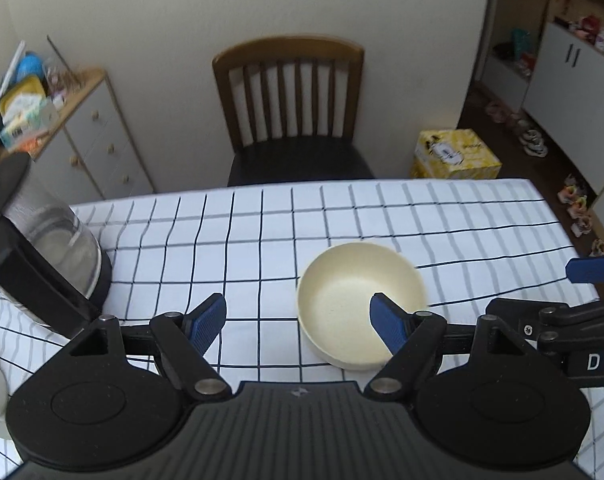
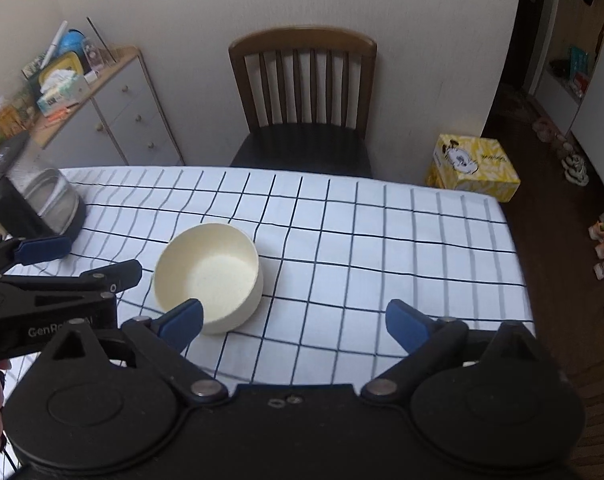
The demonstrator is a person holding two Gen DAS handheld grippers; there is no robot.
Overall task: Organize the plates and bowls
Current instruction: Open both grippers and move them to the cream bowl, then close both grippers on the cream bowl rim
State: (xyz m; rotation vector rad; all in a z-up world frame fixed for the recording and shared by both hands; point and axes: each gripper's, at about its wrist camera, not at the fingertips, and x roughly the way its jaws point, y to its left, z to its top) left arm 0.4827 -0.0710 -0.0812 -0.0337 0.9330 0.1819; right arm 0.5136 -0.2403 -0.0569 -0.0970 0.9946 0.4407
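Observation:
A cream bowl point(image 1: 353, 300) stands upright and empty on the checked tablecloth point(image 1: 262, 220); it also shows in the right wrist view point(image 2: 208, 276). My left gripper point(image 1: 298, 322) is open, above the table, with its right finger over the bowl's near rim and its left finger left of the bowl. My right gripper point(image 2: 294, 320) is open, to the right of the bowl, its left finger near the bowl's near edge. Neither holds anything. The left gripper also shows at the left in the right wrist view point(image 2: 42, 272).
A glass kettle point(image 1: 42, 248) with a black handle stands at the table's left side. A wooden chair point(image 1: 290, 112) is behind the far edge. A yellow box point(image 1: 455, 154) sits on the floor at right. The table's right edge point(image 2: 517, 260) drops to the floor.

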